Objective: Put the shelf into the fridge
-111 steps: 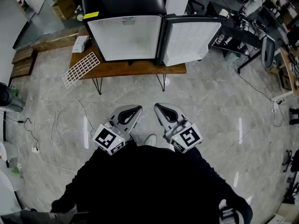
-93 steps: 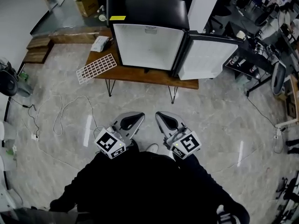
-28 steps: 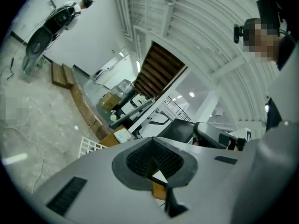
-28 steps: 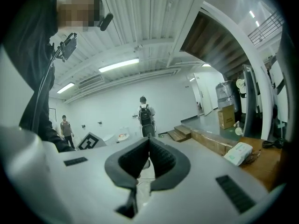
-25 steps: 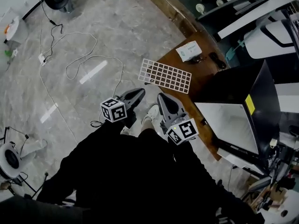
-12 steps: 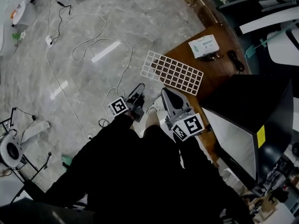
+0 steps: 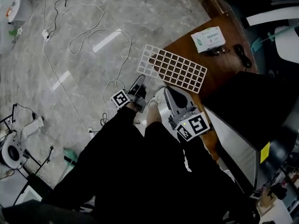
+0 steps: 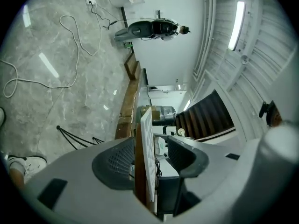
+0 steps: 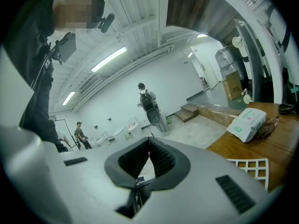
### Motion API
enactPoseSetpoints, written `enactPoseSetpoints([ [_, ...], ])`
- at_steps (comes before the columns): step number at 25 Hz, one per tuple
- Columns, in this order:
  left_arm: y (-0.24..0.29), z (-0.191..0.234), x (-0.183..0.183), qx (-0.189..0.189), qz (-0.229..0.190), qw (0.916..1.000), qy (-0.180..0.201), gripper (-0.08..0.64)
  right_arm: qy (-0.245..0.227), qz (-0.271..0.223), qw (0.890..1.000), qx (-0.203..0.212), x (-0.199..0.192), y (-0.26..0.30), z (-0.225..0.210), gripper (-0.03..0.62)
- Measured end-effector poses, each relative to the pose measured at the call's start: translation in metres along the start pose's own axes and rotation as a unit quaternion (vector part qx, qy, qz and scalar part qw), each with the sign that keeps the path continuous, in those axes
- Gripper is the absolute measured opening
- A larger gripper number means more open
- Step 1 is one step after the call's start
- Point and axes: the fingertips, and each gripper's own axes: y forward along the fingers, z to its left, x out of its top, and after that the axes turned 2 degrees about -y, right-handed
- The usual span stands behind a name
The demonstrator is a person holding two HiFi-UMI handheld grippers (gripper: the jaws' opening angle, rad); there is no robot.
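As its jaws have just been opening wide, the left hand-held gripper [image 7: 139, 87] closes in on the white wire-grid shelf [image 7: 173, 68].
Shelf's near corner sits edge-on between them, unpinched; its long axis runs off rightward.

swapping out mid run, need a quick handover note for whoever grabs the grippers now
Left gripper: jaws have just been opening and stand wide apart; the shelf's edge lines up in the gap, not gripped.
Right gripper: shut, empty, held near the shelf.
Shelf: flat on the wooden table, one end overhanging the table's edge, beside the fridge.
Done: approach only.
Left: close on the shelf, lift it, slide it into the fridge.
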Motion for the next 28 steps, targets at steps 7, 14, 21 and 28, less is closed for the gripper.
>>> enactPoseSetpoints([
  [7,0.030,0.008,0.019,-0.018,-0.034,0.9992,-0.004,0.215,0.013,0.010,1.000,-0.007,-0.014,-0.005,-0.018,0.006],
  [14,0.055,0.010,0.028,-0.031,-0.037,0.9987,-0.018,0.215,0.020,0.020,0.999,-0.014,-0.023,-0.002,-0.025,0.006],
  [21,0.074,0.024,0.022,-0.028,-0.045,0.9984,-0.018,0.167,0.026,0.019,0.999,-0.023,-0.029,-0.013,-0.048,0.006],
  [28,0.075,0.003,0.019,-0.065,-0.041,0.9965,-0.034,0.031,0.028,0.015,0.999,-0.038,-0.024,-0.022,-0.052,0.006],
])
